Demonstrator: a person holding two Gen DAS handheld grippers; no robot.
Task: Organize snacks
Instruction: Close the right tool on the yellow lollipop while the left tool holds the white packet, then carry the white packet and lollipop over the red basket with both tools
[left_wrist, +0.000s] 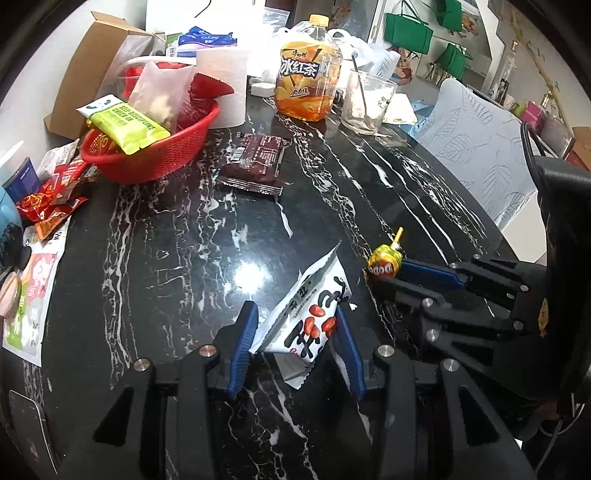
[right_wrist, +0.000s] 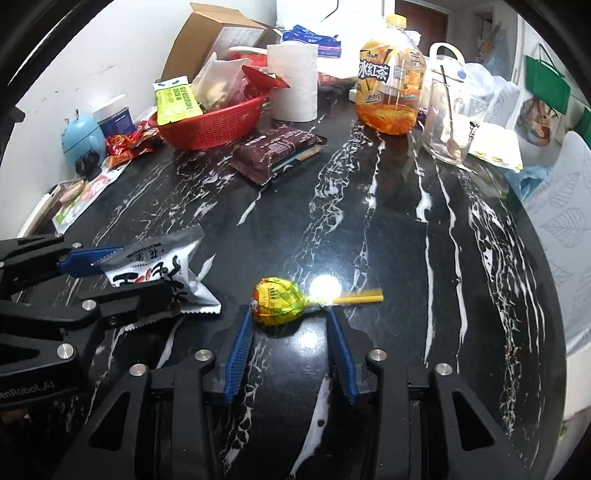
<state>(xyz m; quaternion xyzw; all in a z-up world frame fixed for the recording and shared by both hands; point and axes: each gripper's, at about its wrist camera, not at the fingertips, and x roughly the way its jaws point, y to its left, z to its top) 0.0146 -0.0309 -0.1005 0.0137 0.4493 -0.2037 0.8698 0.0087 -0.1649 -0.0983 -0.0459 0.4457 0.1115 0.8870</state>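
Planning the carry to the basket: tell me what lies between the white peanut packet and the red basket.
Mostly bare marble. Only the brown snack packet lies near that line, right of the red basket, beyond the peanut packet; the left wrist view shows it.

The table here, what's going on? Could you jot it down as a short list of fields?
surface: black marble table
left gripper: shut on white peanut packet
right gripper: jaws either side of yellow lollipop, not clamped
basket: red basket, already holding snack packets
loose snack: brown packet lying beside the basket
other things: iced tea bottle, glass with spoon
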